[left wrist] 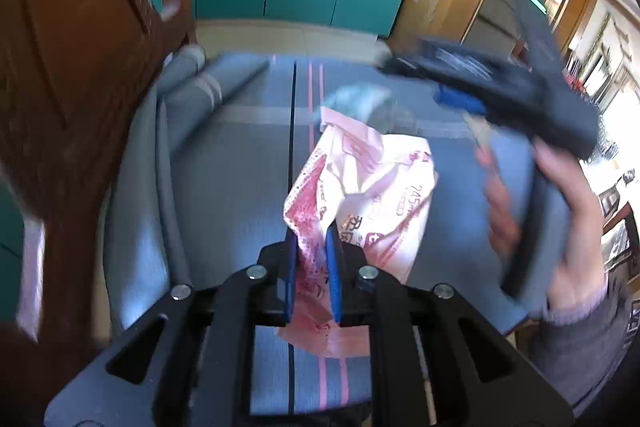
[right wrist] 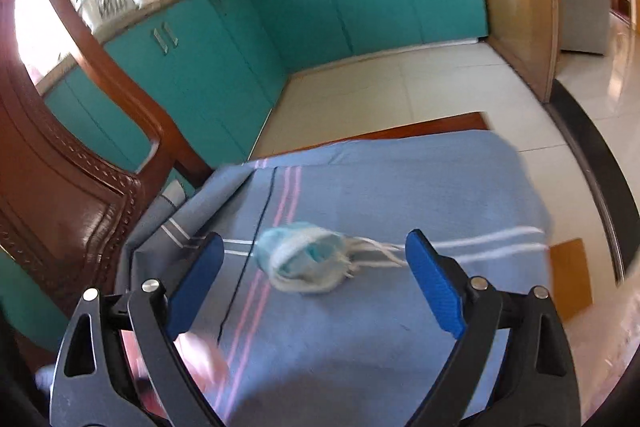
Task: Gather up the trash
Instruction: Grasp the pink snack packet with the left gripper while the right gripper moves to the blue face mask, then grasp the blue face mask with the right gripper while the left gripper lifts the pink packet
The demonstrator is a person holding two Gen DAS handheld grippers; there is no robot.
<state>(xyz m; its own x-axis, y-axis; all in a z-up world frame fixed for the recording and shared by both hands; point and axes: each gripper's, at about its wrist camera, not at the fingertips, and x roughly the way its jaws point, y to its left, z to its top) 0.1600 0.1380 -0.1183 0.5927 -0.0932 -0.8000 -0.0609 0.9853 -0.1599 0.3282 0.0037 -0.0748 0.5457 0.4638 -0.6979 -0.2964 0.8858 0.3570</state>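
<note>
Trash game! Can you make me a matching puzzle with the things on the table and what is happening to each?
Things:
1. pink wrapper
2. crumpled face mask
3. right tongs
4. tablecloth

States:
a. blue with stripes, covering the table
b. pinched in the left tongs
c. wide open
d. lying loose on the cloth, not held

Pairs: 1-b, 2-d, 3-c, 4-a

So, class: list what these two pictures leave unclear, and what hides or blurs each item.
- Pink wrapper, left wrist view: its print is creased and too blurred to read.
- Right hand-held gripper, left wrist view: motion-blurred, fingers indistinct.
- Face mask, right wrist view: smeared by motion; its straps are hard to separate.
- Blue cloth: near edge cut off.
</note>
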